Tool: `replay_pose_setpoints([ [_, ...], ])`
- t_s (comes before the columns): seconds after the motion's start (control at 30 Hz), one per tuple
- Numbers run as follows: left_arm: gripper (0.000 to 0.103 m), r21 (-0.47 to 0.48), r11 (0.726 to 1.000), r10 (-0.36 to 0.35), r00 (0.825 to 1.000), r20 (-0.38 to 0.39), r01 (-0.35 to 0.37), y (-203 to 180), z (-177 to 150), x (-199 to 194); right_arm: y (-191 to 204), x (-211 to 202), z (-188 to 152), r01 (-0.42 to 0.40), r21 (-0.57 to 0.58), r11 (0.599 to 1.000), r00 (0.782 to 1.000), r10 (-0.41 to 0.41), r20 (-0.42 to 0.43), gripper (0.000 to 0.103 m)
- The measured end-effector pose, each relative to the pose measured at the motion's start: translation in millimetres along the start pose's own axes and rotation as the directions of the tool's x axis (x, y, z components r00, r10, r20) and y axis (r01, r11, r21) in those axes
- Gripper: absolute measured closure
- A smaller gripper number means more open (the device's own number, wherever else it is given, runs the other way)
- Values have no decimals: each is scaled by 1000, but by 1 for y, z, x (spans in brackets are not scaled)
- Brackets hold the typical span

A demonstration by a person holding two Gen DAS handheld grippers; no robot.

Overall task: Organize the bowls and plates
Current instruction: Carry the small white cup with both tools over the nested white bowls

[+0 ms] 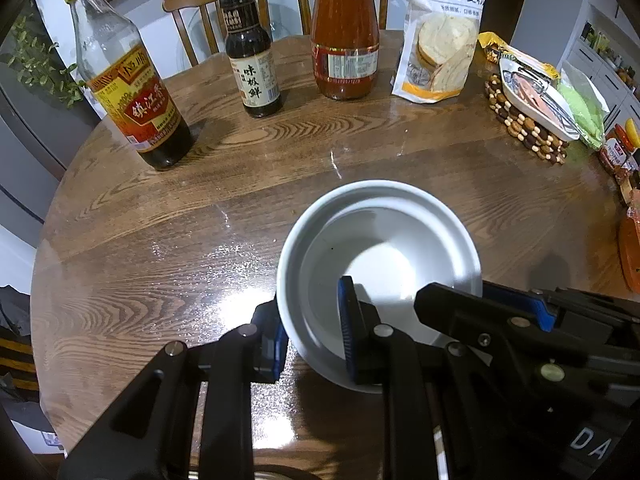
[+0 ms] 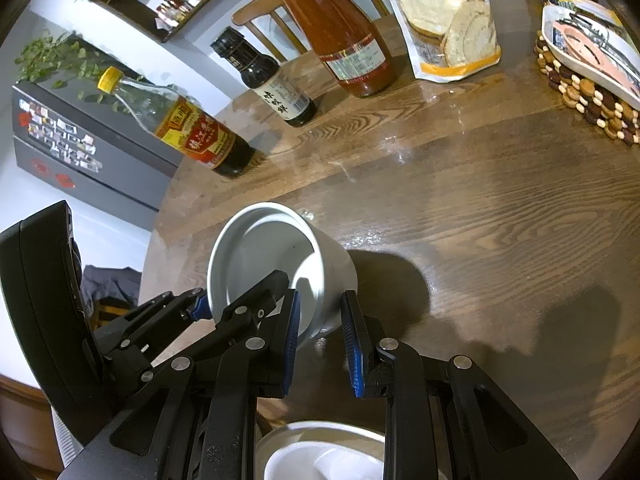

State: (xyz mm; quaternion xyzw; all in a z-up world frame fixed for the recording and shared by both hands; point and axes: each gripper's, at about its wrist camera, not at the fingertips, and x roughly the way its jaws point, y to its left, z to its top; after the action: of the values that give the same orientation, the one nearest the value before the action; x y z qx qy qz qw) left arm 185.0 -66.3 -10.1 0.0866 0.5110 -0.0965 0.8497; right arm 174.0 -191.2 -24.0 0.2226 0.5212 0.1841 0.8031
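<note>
A white bowl [image 1: 380, 240] [image 2: 272, 252] hangs tilted just over the wooden table [image 1: 180, 220], casting a shadow beside it. An inner ring shows inside its wall; I cannot tell whether a second bowl is nested there. My left gripper [image 1: 310, 300] is shut on the bowl's left wall, one blue pad outside and one inside. My right gripper [image 2: 320, 300] is shut on the right wall in the same way. Each gripper also shows in the other's view: the right gripper [image 1: 456, 292] and the left gripper [image 2: 240, 292]. Another white dish [image 2: 320, 452] lies below the right gripper.
At the table's far side stand a vinegar bottle [image 1: 128, 92], a dark sauce bottle [image 1: 252, 60], a red sauce bottle [image 1: 344, 32] and a flour bag [image 1: 440, 32]. A beaded trivet [image 1: 524, 128] with a packaged dish lies at the right. Chairs stand behind.
</note>
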Motion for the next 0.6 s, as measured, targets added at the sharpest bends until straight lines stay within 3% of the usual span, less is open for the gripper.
replay_pose_setpoints([
  [0.6,83,25,1000,9,997,76,-11,-13,-8,-45,11,-43,-17,-15,-25,1000,997,17,80,78],
])
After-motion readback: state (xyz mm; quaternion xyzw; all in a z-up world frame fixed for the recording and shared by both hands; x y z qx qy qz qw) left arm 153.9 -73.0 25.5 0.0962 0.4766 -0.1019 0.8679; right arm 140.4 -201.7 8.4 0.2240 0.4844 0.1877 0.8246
